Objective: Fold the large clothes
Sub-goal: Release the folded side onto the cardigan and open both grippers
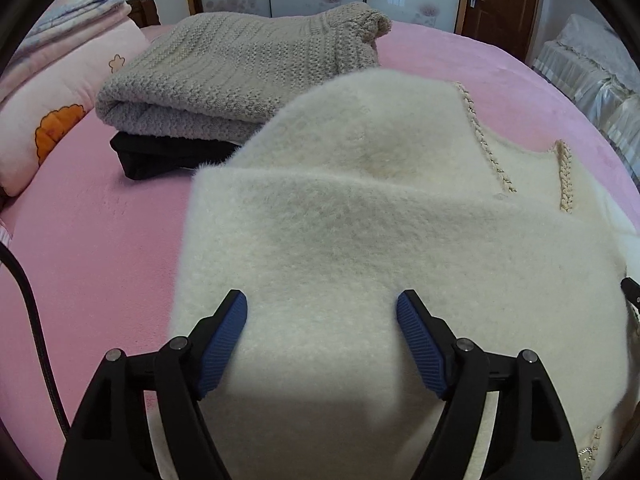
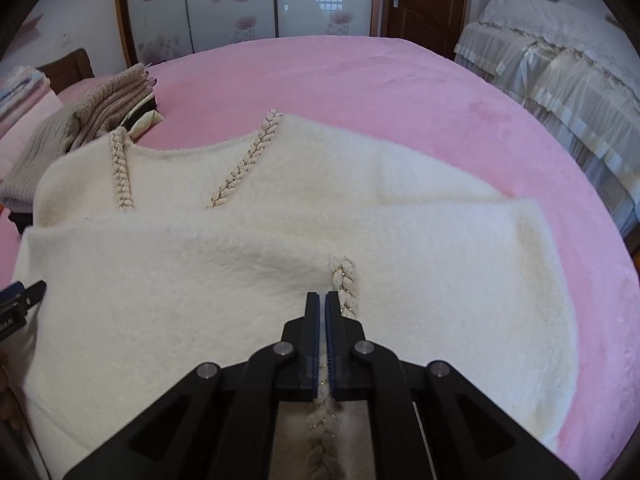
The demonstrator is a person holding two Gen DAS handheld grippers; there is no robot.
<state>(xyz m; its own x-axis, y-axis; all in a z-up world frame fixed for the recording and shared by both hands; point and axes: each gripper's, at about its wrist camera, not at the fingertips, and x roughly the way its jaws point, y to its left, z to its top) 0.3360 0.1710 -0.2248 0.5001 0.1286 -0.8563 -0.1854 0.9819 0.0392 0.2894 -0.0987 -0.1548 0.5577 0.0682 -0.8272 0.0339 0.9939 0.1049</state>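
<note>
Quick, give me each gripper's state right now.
Left gripper: open, fingers apart over the fluffy cream sweater, gripping nothing.
Right gripper: shut; whether it pinches sweater fabric cannot be told.

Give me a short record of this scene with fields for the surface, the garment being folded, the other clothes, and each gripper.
surface: pink plush bedspread
garment: fluffy cream sweater with braided trim, lying on the bedspread, a sleeve folded across its body
other clothes: folded beige knit sweater on a folded black garment, beyond the cream sweater
left gripper: open, jaws wide over the cream sweater
right gripper: shut; whether it pinches the braided trim is unclear
</note>
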